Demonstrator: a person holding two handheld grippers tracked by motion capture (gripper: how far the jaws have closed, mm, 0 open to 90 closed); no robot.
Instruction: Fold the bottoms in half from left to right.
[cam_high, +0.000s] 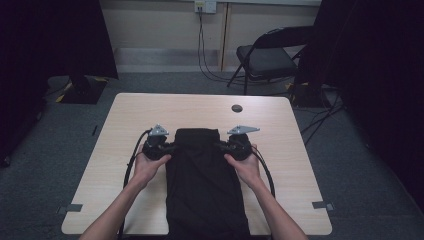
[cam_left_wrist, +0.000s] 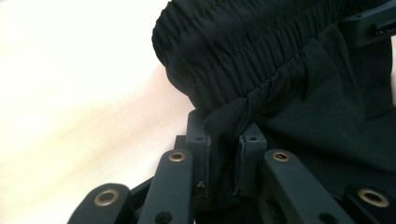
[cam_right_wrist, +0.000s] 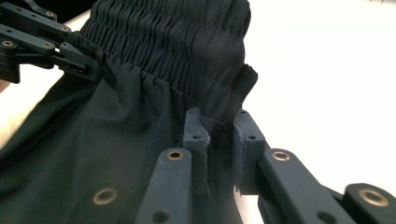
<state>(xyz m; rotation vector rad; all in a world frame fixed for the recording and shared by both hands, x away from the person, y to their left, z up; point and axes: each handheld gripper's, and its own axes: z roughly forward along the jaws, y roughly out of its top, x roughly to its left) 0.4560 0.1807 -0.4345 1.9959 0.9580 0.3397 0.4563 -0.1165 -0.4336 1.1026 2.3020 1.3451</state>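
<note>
A black garment with a gathered elastic waistband (cam_high: 199, 134) lies down the middle of the light wooden table (cam_high: 200, 107), its lower part running off the near edge. My left gripper (cam_high: 172, 148) is shut on the garment's left side just below the waistband; in the left gripper view (cam_left_wrist: 226, 140) a fold of black cloth (cam_left_wrist: 280, 93) is pinched between the pads. My right gripper (cam_high: 220, 146) is shut on the garment's right side the same way, with cloth (cam_right_wrist: 140, 116) squeezed between its pads (cam_right_wrist: 219, 128). The left gripper's jaws also appear at the upper left of the right gripper view (cam_right_wrist: 70, 58).
A dark round cable hole (cam_high: 236, 108) sits in the table near its far edge. A black folding chair (cam_high: 267, 57) stands beyond the table at the right, with cables on the grey carpet. Dark curtains hang at both sides.
</note>
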